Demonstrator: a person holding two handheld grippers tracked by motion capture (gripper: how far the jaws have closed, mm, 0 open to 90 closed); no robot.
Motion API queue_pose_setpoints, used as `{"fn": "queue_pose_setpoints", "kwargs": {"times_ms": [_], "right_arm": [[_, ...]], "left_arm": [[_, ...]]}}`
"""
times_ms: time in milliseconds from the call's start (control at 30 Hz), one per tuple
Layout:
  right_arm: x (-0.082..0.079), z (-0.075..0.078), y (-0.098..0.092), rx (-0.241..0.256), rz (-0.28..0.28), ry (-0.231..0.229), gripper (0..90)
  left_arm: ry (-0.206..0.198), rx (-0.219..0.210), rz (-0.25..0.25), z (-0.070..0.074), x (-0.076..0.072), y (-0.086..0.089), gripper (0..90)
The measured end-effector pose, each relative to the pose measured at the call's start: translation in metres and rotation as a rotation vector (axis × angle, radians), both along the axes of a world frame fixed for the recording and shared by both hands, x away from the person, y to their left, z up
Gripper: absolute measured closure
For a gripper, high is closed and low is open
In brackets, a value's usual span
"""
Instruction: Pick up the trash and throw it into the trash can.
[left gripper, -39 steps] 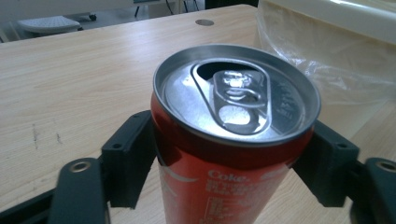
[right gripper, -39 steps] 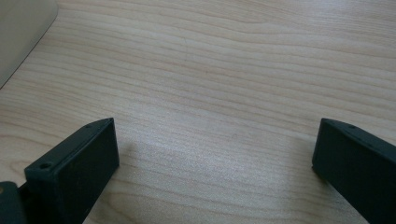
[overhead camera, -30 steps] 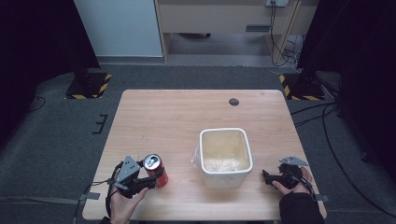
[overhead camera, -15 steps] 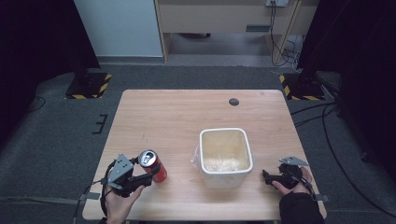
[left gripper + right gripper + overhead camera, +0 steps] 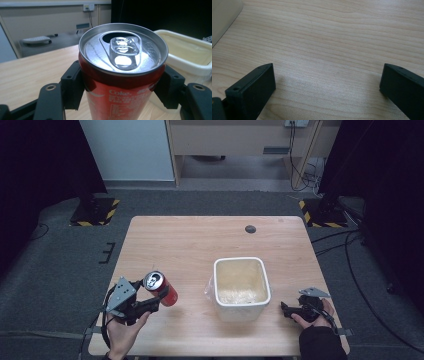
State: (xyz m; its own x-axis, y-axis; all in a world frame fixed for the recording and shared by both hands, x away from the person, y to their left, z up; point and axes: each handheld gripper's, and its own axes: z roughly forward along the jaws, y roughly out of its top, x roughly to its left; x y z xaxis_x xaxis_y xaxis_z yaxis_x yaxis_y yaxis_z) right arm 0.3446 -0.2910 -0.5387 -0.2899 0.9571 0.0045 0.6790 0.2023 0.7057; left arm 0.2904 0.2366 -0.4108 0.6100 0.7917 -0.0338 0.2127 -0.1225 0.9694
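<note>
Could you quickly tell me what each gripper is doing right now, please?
Left gripper: shut on the red Coke can.
Right gripper: open, holding nothing, over the table.

On the counter [image 5: 200, 245], the tub [image 5: 242, 287] sits right of centre near the front. The can [image 5: 161, 288] is left of it; the right gripper [image 5: 286, 309] rests just right of it.

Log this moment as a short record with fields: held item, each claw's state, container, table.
held item: red Coke can, opened, tilted in the high view
left claw: shut on the can, a jaw on each side
right claw: open, nothing between its jaws, low over bare wood
container: white square tub, right of the can, apart from it
table: light wood, dark round spot near far edge
</note>
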Motion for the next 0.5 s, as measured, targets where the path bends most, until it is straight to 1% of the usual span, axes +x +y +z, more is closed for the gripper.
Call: {"fn": "queue_pose_setpoints", "kwargs": {"times_ms": [167,267,333,500], "right_arm": [[0.0,0.0,0.0,-0.002,0.002,0.0,0.4],[0.0,0.0,0.0,-0.002,0.001,0.0,0.4],[0.0,0.0,0.0,-0.002,0.001,0.0,0.4],[0.0,0.0,0.0,-0.002,0.001,0.0,0.4]], "left_arm": [[-0.033,-0.016,-0.016,0.013,0.002,-0.006,33.2],[-0.044,-0.024,-0.024,0.018,0.004,-0.01,33.2],[-0.053,-0.037,-0.029,0.021,0.005,-0.012,33.2],[-0.068,-0.046,-0.043,0.027,0.007,-0.019,33.2]]}}
